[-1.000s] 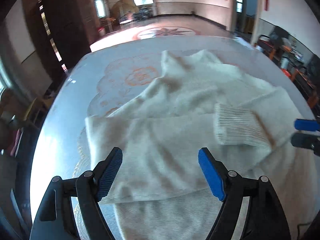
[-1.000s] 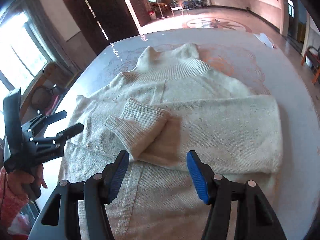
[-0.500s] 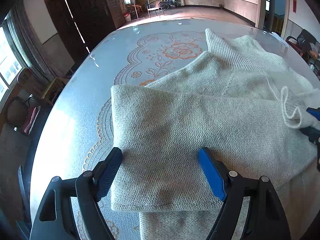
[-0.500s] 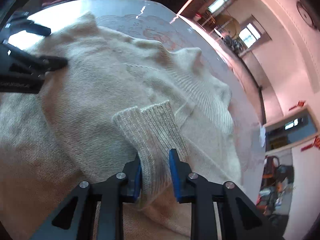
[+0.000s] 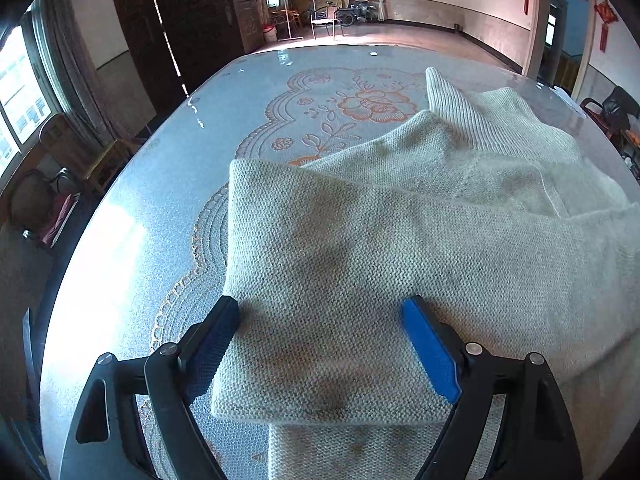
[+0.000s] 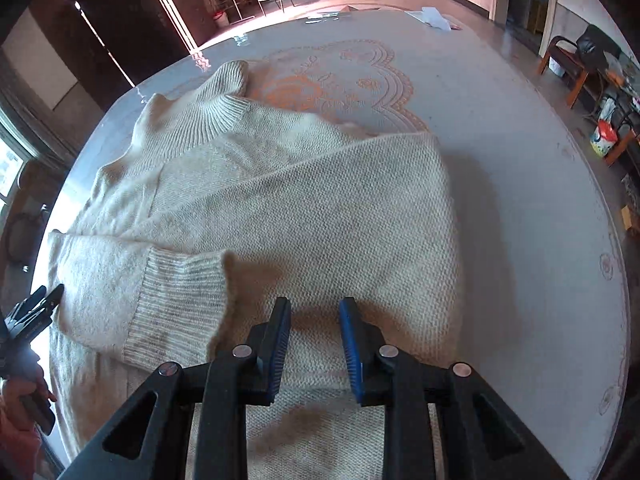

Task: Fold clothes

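From the left wrist camera, the left gripper (image 5: 320, 344) stands with its jaws spread wide and nothing pinched between them. The cream knitted sweater (image 5: 400, 240) lies flat on the table (image 5: 160, 200), and its folded sleeve (image 5: 340, 280) runs across just ahead of the jaws and under the gap between them. The sleeve's fold edge sits beside the left pad, while the right pad (image 5: 430, 352) hangs over the knit; whether either pad actually touches the wool I cannot say from here. Farther ahead of the jaws and toward the right, the ribbed collar (image 5: 472, 116) points away across the tabletop, next to an orange flower pattern (image 5: 372, 104) printed on the covering.

From the right wrist camera, the right gripper (image 6: 315, 344) has its jaws drawn in to a narrow gap (much narrower than the other pair), and no cloth is caught between the blue pads; the sweater (image 6: 320, 220) shows plainly through the gap. The other folded sleeve (image 6: 340, 208) stretches ahead of the jaws from the right side. Just left of the jaws lies a ribbed cuff (image 6: 176, 308), flat on the sweater's body. The collar (image 6: 208, 108) sits far ahead and to the left. At the far left edge, the black tips of the left gripper (image 6: 40, 304) meet the sweater's side, a hand (image 6: 24, 392) below them. A few white papers (image 6: 434, 18) lie at the table's far rim.
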The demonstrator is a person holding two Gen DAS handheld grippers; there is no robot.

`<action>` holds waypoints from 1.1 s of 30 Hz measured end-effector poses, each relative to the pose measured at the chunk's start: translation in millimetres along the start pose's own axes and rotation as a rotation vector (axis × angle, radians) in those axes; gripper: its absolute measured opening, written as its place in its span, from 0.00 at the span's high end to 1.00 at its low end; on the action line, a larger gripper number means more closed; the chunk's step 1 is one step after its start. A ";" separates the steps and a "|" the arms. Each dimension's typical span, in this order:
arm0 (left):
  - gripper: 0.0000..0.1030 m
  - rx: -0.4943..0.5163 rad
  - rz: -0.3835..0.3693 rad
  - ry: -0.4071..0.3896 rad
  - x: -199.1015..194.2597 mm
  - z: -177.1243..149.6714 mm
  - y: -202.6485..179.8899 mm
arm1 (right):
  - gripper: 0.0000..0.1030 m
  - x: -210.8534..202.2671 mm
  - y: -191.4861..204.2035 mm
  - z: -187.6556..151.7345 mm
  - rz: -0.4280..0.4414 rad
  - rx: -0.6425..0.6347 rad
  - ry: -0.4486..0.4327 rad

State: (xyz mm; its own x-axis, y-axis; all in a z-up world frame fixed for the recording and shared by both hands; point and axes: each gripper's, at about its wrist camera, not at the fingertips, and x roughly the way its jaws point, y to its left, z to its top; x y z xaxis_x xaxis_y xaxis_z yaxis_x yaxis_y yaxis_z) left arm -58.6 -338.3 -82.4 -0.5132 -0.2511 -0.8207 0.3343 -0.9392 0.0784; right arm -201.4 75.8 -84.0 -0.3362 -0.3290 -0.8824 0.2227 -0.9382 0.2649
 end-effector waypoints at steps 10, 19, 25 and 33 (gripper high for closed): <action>0.16 -0.030 -0.008 0.007 -4.8 7.6 -3.7 | 0.64 20.6 24.9 2.1 0.268 0.108 0.098; 0.16 -0.003 -0.018 0.001 -10.9 6.7 -6.2 | 0.65 24.6 22.2 2.8 0.318 0.151 0.098; 0.16 0.001 -0.020 0.006 -9.6 11.0 -14.5 | 0.90 24.2 36.9 16.7 0.357 0.123 0.126; 0.16 0.041 -0.002 -0.014 -21.0 22.0 -29.5 | 0.91 -15.6 58.4 51.6 0.022 -0.193 0.008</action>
State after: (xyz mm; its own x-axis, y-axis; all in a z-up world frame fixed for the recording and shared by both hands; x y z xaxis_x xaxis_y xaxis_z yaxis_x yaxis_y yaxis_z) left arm -75.1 -310.5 -55.1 -0.5250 -0.2525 -0.8128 0.3010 -0.9483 0.1002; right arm -230.4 20.6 -34.8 -0.3220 -0.3476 -0.8806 0.4019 -0.8924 0.2053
